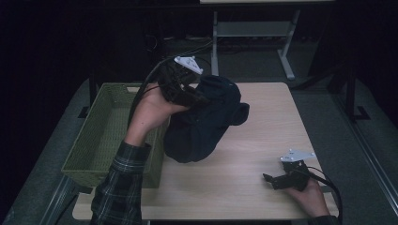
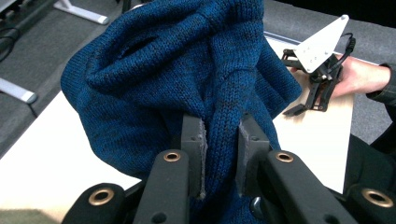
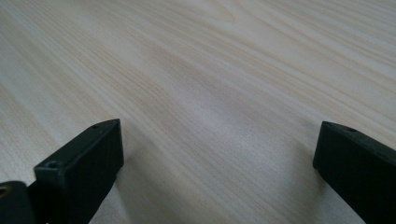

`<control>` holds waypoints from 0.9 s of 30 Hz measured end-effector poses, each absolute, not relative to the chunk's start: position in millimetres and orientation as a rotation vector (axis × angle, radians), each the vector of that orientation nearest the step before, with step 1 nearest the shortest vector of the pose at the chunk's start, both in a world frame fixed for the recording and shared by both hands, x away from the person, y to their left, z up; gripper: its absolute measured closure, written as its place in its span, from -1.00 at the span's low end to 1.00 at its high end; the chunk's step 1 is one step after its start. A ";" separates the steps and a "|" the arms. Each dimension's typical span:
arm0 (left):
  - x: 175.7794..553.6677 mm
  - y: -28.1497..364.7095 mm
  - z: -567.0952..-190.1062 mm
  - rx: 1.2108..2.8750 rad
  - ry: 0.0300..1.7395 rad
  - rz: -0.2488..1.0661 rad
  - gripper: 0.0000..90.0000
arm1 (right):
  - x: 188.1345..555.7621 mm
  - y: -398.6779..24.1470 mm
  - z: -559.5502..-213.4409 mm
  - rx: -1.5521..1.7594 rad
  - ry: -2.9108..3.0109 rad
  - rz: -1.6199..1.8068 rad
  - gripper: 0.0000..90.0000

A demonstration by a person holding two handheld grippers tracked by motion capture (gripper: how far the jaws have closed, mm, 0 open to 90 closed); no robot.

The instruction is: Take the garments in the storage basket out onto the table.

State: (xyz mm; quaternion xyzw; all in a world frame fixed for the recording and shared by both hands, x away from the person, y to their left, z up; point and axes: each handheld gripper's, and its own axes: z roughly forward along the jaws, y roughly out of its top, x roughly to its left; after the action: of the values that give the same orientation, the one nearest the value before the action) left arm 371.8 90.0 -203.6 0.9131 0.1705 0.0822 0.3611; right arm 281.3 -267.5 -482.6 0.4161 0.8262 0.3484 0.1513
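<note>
This looks like a lab or recording room set up for data capture, not a home: the surroundings are kept dark, with grey carpet (image 1: 328,117) underfoot and only a small pale wooden table (image 1: 263,154) lit. Behind it stands the white metal frame of another desk (image 1: 286,56), with cables (image 1: 155,44) lying on the floor near its feet. The person works with instrumented hand-held tools trailing wires, the left gripper (image 1: 195,99) and the right gripper (image 1: 271,180), each topped with a grey tracking plate, which suits a research space.
</note>
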 end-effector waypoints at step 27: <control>383.3 18.0 -315.0 2.432 0.482 0.043 0.70 | 281.3 -267.4 -482.7 1.199 2.374 1.003 -0.97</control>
State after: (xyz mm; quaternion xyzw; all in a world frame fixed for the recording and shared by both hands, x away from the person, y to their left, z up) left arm 383.3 18.0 -315.0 0.9275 0.1840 0.0164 0.3251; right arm 281.3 -267.4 -482.7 0.4170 0.8259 0.3489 0.1493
